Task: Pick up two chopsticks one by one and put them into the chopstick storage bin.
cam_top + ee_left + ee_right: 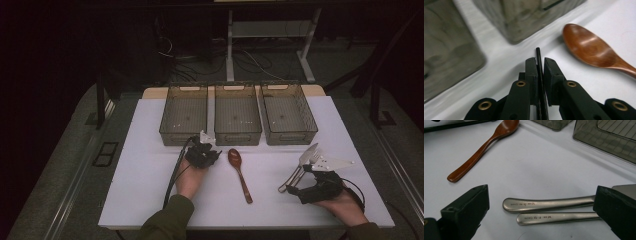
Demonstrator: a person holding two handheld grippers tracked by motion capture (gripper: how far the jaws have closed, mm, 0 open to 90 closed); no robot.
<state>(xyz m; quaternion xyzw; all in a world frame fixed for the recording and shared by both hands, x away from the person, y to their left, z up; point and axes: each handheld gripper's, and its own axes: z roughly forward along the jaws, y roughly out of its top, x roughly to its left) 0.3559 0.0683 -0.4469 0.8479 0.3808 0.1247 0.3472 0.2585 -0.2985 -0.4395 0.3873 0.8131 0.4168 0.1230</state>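
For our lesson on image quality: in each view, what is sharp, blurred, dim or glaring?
High view: dark room, the white table lit evenly. Left gripper view: the grey mesh plastic bins are smeared by blur, and the glossy brown wooden spoon carries highlights. Right gripper view: the two metal cutlery handles are sharp, their engraving visible.

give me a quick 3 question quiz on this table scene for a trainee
1. True or false: the left claw is shut on a thin black rod.
2. How many bins stand at the far side of the table? A) two B) three C) four
3. Which utensil lies between the two hands?

Key
1. True.
2. B: left bin, middle bin, right bin.
3. The wooden spoon; the metal utensils lie at the open right claw.
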